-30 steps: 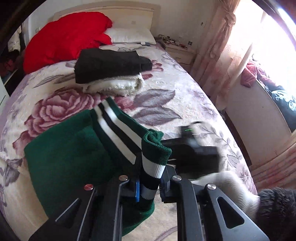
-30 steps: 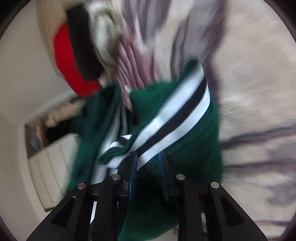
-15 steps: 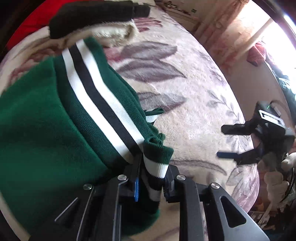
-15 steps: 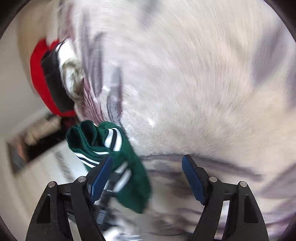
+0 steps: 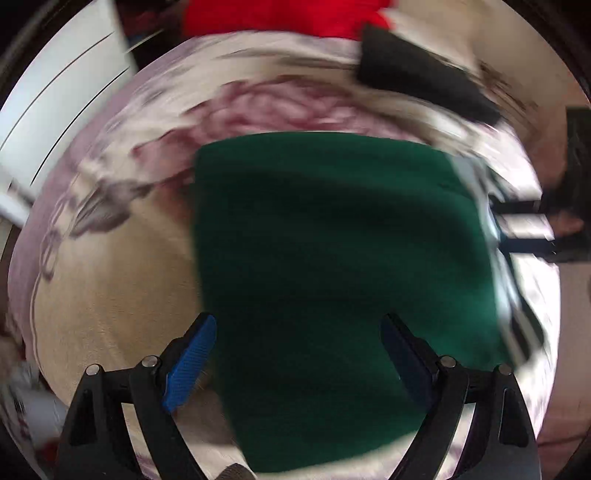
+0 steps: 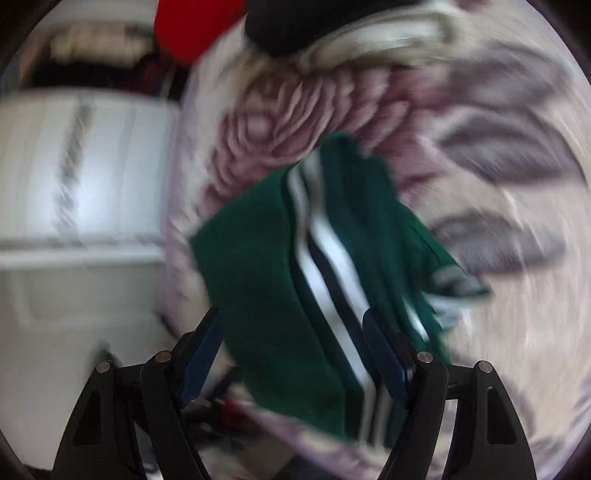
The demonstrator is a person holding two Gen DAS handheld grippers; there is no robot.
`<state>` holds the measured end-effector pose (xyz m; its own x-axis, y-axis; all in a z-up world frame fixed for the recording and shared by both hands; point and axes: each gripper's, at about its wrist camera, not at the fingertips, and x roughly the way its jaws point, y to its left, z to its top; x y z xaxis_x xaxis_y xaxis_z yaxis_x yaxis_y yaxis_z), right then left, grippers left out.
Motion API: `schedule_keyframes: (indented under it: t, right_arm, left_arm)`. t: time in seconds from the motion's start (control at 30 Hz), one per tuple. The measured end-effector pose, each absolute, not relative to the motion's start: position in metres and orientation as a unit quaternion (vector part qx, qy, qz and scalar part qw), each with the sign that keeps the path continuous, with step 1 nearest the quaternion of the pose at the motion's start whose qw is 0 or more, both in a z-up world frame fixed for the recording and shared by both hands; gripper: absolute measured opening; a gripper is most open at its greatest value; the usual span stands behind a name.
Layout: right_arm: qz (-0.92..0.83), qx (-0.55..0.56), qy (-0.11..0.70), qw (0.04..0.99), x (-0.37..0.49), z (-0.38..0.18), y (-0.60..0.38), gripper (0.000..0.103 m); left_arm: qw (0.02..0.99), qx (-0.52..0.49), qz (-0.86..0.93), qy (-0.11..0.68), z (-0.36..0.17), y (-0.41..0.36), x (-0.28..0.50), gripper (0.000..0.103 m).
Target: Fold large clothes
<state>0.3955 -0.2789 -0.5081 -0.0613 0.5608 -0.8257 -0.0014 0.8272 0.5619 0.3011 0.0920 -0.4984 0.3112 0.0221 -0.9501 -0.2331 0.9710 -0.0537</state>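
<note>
Green sweater [image 5: 332, 266], folded, flat on floral bedspread [image 5: 110, 280].
Striped hem runs lengthwise along its right edge. Left gripper [image 5: 299, 354] just spread wide, pinching nothing; right gripper [image 6: 295, 354] likewise spread.

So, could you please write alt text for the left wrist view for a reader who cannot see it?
A folded dark green garment lies on a floral bedspread, with the left claw open above it, gripping nothing. Behind it sit a folded black garment and a red one; the right claw shows at the right edge. The picture is motion-blurred.

Both wrist cams down, shared green garment [image 5: 332, 266]
</note>
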Motion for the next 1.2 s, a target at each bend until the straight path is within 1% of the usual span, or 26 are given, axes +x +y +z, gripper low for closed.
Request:
schedule_keyframes:
  t: [0.07,0.1,0.13,0.17,0.2,0.27,0.3,0.33,0.37,0.4,0.43,0.53,0.6,0.63,0.7,0.73,0.77,0.8,0.83,0.9,0.97,1.0,1.1,1.13,1.17,1.2]
  right_arm:
    - [0.15,0.058,0.711,0.685,0.418,-0.527,-0.239,0.068]
    - [0.117,-0.009,0.705,0.699,0.428,-0.537,-0.225,0.068]
    - [0.104,-0.04,0.708,0.697,0.437,-0.553,-0.217,0.068]
    - [0.095,-0.043,0.724,0.682,0.446,-0.573,-0.212,0.068]
    - [0.083,-0.037,0.74,0.666,0.454,-0.594,-0.211,0.07]
    - [0.075,-0.043,0.75,0.656,0.465,-0.622,-0.208,0.08]
    - [0.064,-0.044,0.756,0.65,0.469,-0.631,-0.21,0.095]
    - [0.055,-0.017,0.775,0.629,0.474,-0.642,-0.218,0.098]
    - [0.051,0.035,0.796,0.602,0.478,-0.65,-0.232,0.098]
    - [0.051,0.082,0.81,0.578,0.481,-0.649,-0.246,0.098]
    - [0.058,0.1,0.81,0.574,0.482,-0.638,-0.255,0.098]
    - [0.094,0.102,0.761,0.634,0.479,-0.576,-0.267,0.098]
    - [0.131,0.134,0.715,0.673,0.478,-0.539,-0.275,0.098]
    - [0.154,0.157,0.7,0.679,0.481,-0.53,-0.276,0.098]
    - [0.169,0.166,0.707,0.667,0.49,-0.54,-0.274,0.098]
    - [0.163,0.16,0.73,0.644,0.494,-0.562,-0.266,0.094]
    - [0.156,0.159,0.744,0.63,0.499,-0.576,-0.262,0.073]
    - [0.152,0.162,0.754,0.618,0.499,-0.591,-0.259,0.036]
    - [0.154,0.155,0.753,0.621,0.502,-0.589,-0.248,0.025]
    - [0.169,0.131,0.707,0.674,0.504,-0.556,-0.233,0.007]
    - [0.176,0.121,0.656,0.724,0.506,-0.519,-0.227,0.004]
    - [0.171,0.109,0.64,0.741,0.511,-0.514,-0.227,0.002]
    - [0.142,0.068,0.699,0.698,0.522,-0.56,-0.222,0.003]
    - [0.141,0.047,0.728,0.67,0.522,-0.568,-0.219,0.011]
    - [0.136,0.04,0.735,0.663,0.523,-0.569,-0.222,0.02]
    - [0.127,0.043,0.734,0.666,0.521,-0.558,-0.228,0.038]
  left_arm:
    - [0.79,-0.119,0.087,0.595,-0.521,0.115,0.325,0.09]
    - [0.779,-0.141,0.083,0.605,-0.536,0.127,0.336,0.093]
    - [0.769,-0.168,0.072,0.613,-0.548,0.134,0.345,0.093]
    - [0.759,-0.191,0.058,0.619,-0.561,0.142,0.353,0.095]
    - [0.756,-0.198,0.051,0.622,-0.568,0.145,0.357,0.103]
    - [0.748,-0.224,0.032,0.624,-0.582,0.151,0.363,0.103]
    - [0.742,-0.235,0.026,0.628,-0.587,0.154,0.364,0.103]
    - [0.738,-0.241,0.019,0.63,-0.588,0.157,0.365,0.103]
    - [0.738,-0.242,0.015,0.63,-0.581,0.155,0.364,0.103]
    - [0.741,-0.24,0.013,0.627,-0.571,0.155,0.361,0.103]
    - [0.746,-0.235,0.013,0.624,-0.565,0.157,0.359,0.103]
    - [0.765,-0.223,0.014,0.605,-0.541,0.165,0.351,0.103]
    - [0.775,-0.218,0.018,0.593,-0.53,0.171,0.35,0.103]
    - [0.777,-0.214,0.02,0.591,-0.529,0.175,0.352,0.103]
    - [0.777,-0.21,0.027,0.594,-0.536,0.178,0.357,0.103]
    - [0.772,-0.212,0.028,0.599,-0.542,0.18,0.361,0.103]
    - [0.768,-0.215,0.029,0.602,-0.547,0.181,0.363,0.103]
    - [0.768,-0.217,0.026,0.602,-0.549,0.182,0.365,0.103]
    - [0.769,-0.216,0.024,0.602,-0.549,0.182,0.367,0.103]
    - [0.774,-0.206,0.022,0.598,-0.548,0.179,0.371,0.103]
    - [0.776,-0.199,0.019,0.598,-0.55,0.178,0.372,0.103]
    - [0.775,-0.204,0.017,0.599,-0.552,0.178,0.372,0.103]
    - [0.763,-0.219,0.022,0.607,-0.557,0.182,0.371,0.103]
    - [0.764,-0.219,0.025,0.606,-0.554,0.183,0.368,0.103]
    - [0.766,-0.217,0.027,0.605,-0.551,0.184,0.365,0.103]
    - [0.768,-0.216,0.029,0.602,-0.548,0.185,0.361,0.103]
